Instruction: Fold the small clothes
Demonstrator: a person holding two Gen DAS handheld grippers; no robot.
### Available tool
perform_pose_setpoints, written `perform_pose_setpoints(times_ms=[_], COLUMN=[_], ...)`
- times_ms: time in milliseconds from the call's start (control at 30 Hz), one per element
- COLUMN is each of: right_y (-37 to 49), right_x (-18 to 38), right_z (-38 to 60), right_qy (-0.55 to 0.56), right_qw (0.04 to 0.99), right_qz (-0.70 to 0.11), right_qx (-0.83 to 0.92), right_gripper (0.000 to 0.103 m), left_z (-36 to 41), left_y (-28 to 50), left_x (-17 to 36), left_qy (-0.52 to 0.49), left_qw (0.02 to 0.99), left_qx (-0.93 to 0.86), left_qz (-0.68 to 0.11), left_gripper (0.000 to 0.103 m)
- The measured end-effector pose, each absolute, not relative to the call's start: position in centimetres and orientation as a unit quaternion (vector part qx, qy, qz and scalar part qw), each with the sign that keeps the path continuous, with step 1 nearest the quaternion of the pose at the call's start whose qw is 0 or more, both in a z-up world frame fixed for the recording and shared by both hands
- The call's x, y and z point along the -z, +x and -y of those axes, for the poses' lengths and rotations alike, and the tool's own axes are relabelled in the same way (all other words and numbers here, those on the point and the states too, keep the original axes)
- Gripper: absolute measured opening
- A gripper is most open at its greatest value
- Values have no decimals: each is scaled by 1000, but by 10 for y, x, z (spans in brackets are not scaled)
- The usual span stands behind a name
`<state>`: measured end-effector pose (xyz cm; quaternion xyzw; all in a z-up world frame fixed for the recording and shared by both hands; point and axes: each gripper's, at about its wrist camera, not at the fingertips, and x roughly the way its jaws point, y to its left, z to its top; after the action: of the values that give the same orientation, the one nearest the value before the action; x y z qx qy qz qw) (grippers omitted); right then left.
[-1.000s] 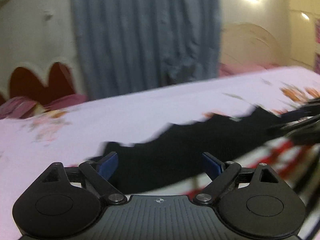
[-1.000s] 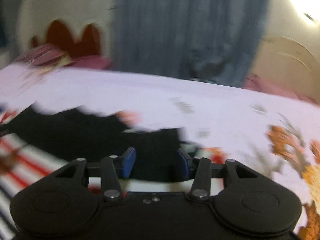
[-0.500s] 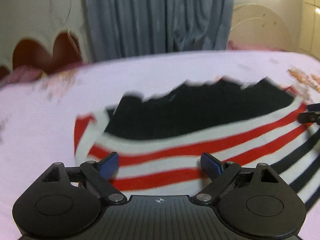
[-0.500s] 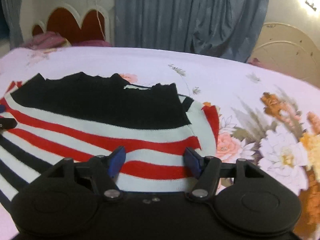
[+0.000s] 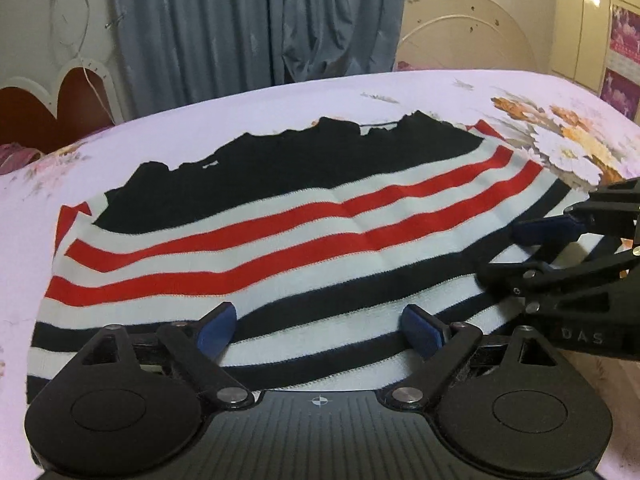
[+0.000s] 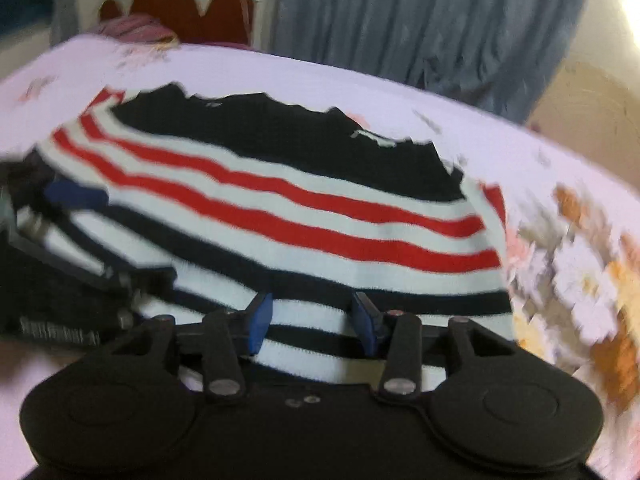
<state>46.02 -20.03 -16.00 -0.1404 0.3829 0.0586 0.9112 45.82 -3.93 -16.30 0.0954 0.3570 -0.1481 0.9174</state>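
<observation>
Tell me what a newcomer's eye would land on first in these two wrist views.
First, the striped sweater, with bold red, white and black bands and a black upper part, spread flat across the middle of the floral bedsheet. Next, the two grippers low over its near hem: the left gripper with jaws wide apart, the right gripper with a narrower gap. Behind the bed hangs a grey-blue curtain.

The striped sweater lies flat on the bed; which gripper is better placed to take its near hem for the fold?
Probably the left gripper: its blue fingers stand wide apart over the near hem of the sweater. The right gripper is also at the hem, but its gap is narrower.
</observation>
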Motion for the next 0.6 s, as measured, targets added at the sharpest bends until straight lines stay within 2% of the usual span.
perform_pose_setpoints(times_ms=[133,267,300,433,533,600], right_y=[445,417,412,416,412,416], right_x=[153,155,156,152,135,145], right_z=[225,289,292,287,285,283], right_qy=[-136,-80,-79,-74,-56,-82], right_qw=[915,908,906,904,922,911], right_qz=[-378,-411,-416,-420,-381,-404], right_qx=[-34,20,27,33,32,31], right_gripper=[42,41,44,41,39,37], left_z=[4,-62,-66,-53,-43,-43], left_y=[452,434,430,422,418,421], left_x=[163,167,167,158,160,170], left_qy=[114,63,59,62,78,79], left_qw=[923,928,928,932,930,922], left_qx=[99,33,36,39,47,44], left_qz=[-354,-365,-367,-356,-356,-375], left_gripper=[89,89,89,88,89,89])
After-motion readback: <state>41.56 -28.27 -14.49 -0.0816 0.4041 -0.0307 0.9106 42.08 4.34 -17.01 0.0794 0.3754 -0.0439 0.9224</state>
